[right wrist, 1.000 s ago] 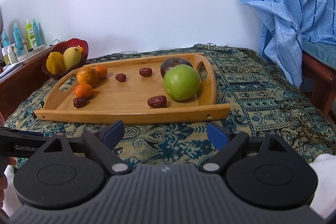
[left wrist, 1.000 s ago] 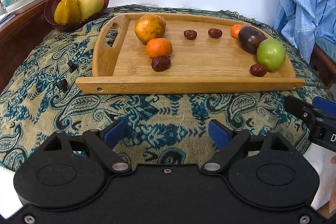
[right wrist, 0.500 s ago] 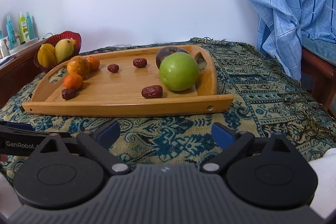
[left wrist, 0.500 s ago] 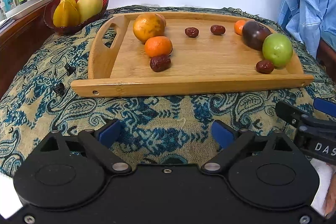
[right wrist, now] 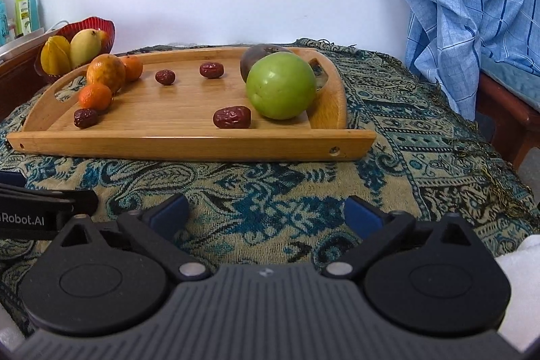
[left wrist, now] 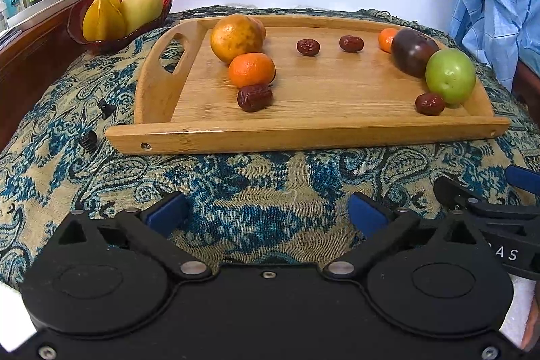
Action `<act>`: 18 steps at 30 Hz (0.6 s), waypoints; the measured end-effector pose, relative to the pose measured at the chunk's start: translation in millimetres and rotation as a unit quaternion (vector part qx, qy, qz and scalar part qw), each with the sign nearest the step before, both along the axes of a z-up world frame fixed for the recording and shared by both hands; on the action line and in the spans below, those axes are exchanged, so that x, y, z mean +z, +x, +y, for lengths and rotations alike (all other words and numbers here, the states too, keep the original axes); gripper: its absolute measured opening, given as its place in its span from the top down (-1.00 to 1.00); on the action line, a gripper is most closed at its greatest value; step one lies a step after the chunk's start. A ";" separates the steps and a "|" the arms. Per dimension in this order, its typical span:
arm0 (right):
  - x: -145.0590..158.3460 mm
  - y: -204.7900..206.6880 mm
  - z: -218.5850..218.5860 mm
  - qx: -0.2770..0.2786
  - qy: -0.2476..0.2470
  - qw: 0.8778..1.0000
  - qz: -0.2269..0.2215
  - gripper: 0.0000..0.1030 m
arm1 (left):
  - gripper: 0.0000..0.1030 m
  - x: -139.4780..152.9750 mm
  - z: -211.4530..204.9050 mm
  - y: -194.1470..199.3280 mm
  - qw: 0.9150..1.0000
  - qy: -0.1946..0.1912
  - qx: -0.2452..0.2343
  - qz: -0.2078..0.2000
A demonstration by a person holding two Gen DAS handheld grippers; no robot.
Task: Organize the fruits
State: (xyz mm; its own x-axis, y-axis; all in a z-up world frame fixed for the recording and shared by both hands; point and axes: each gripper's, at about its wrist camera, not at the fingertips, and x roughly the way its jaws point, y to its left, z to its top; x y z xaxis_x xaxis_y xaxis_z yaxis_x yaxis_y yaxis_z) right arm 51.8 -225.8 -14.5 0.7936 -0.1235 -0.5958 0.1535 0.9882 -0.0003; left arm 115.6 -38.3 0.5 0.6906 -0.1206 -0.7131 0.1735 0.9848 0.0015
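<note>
**A:** Where do your grippers stand?

**B:** Your left gripper (left wrist: 266, 215) and your right gripper (right wrist: 266, 211) both hang over the patterned cloth (right wrist: 270, 191), short of the wooden tray (right wrist: 189, 144). On each, the blue pads are spread wide with nothing between them.

**A:** And the fruit?

**B:** On the tray: a green apple (right wrist: 280, 85) at your right end, touching a dark purple fruit (left wrist: 413, 51) behind it, with 1 date (right wrist: 232, 117) just beside the apple. At the left end, a large yellow-orange fruit (left wrist: 236, 37), a tangerine (left wrist: 252, 70) and another date (left wrist: 254, 98) cluster together. 2 more dates sit mid-tray near the back. A red bowl (left wrist: 101, 39) off the tray holds a mango (left wrist: 141, 7) and a starfruit (left wrist: 103, 17).
</note>
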 end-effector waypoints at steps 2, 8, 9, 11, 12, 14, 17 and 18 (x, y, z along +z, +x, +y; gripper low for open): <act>-0.6 0.5 -0.1 0.000 0.000 1.000 0.000 -1.00 | -1.00 -0.3 0.7 1.0 1.000 -0.002 0.001 0.001; -1.9 1.7 0.7 -0.001 -0.001 1.000 -0.002 -1.00 | -1.00 -0.9 1.7 2.5 1.000 -0.006 0.004 0.000; -2.0 2.0 0.6 0.000 -0.001 1.000 -0.002 -1.00 | -1.00 -0.9 1.9 2.5 1.000 -0.006 0.004 0.001; -2.2 2.5 0.5 0.000 0.000 1.000 -0.002 -1.00 | -1.00 -0.6 1.7 3.1 1.000 -0.005 0.004 0.002; -2.2 3.2 0.3 0.001 0.001 1.000 -0.002 -1.00 | -1.00 -0.5 1.7 3.2 1.000 -0.005 0.004 0.002; -2.6 4.9 0.0 0.003 0.003 1.000 -0.002 -1.00 | -1.00 -0.7 1.4 1.7 1.000 -0.003 0.003 -0.002; -3.3 6.6 -0.6 0.005 0.006 1.000 -0.001 -1.00 | -1.00 -1.3 1.4 1.2 1.000 -0.004 0.004 -0.004; -3.5 6.9 -0.6 0.005 0.006 1.000 -0.001 -1.00 | -1.00 -1.2 1.5 1.4 1.000 -0.004 0.004 -0.003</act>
